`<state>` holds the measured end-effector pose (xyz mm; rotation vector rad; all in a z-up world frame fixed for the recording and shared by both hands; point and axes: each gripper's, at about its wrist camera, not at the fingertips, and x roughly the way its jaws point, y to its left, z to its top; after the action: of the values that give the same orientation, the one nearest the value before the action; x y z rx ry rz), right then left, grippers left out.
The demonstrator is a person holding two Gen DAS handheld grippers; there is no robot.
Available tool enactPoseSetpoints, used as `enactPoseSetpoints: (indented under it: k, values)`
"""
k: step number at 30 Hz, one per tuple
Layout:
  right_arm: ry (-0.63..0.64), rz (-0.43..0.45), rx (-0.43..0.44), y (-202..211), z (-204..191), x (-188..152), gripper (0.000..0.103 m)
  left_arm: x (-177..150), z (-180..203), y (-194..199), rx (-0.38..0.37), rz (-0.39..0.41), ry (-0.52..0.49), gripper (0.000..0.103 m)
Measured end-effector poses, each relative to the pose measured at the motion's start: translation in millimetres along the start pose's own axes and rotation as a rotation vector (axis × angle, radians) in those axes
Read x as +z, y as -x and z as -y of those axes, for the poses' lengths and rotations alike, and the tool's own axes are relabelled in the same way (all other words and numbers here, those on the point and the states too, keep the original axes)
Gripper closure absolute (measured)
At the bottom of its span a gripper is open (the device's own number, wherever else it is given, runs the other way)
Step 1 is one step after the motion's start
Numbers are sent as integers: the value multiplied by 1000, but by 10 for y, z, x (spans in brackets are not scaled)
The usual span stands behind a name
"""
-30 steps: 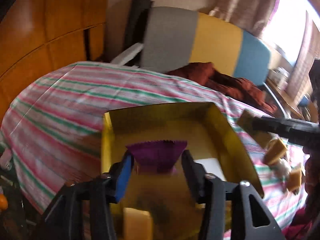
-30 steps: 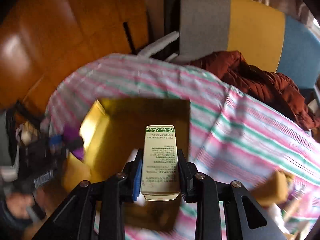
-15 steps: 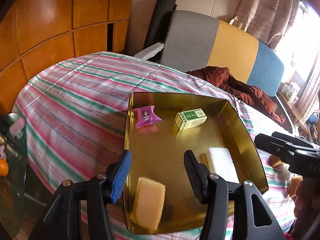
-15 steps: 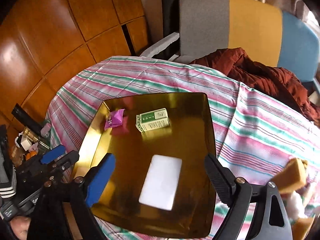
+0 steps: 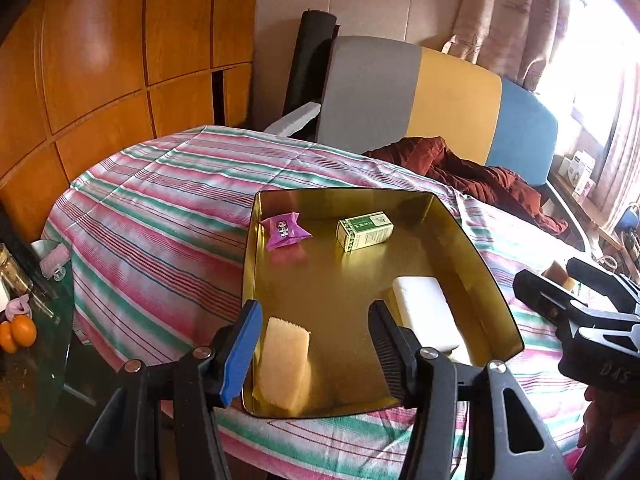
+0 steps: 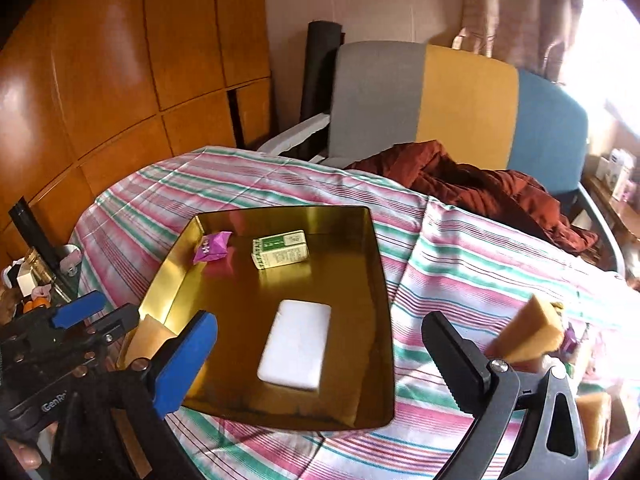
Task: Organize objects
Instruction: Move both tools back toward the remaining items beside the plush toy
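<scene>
A gold tray (image 5: 496, 288) (image 6: 382, 280) lies on the striped tablecloth. In it are a purple candy packet (image 5: 285, 231) (image 6: 212, 246), a green and white box (image 5: 365, 230) (image 6: 280, 249), a white bar (image 5: 425, 312) (image 6: 297, 343) and a yellow sponge (image 5: 285, 362) at the near left corner. My left gripper (image 5: 316, 350) is open and empty above the tray's near edge. My right gripper (image 6: 324, 364) is open and empty above the tray's near right part.
Yellow sponge pieces (image 6: 528, 330) lie on the cloth right of the tray. A dark red jacket (image 5: 480, 172) lies on a grey, yellow and blue chair (image 5: 416, 96) behind the table. A glass side table with oranges (image 5: 18, 334) stands at the left.
The left gripper let go of the purple packet and the right let go of the green box. Both lie in the tray now. Both grippers opened and drew back.
</scene>
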<state>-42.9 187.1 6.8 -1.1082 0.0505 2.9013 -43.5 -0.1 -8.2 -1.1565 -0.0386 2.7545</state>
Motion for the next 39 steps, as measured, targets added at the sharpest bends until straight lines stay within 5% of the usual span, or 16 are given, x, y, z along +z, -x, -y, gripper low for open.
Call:
enactPoseSetpoints:
  k: [39]
  values:
    - [-181, -24, -179, 207, 1034, -627, 0, -149, 672, -34, -120, -63, -158, 47]
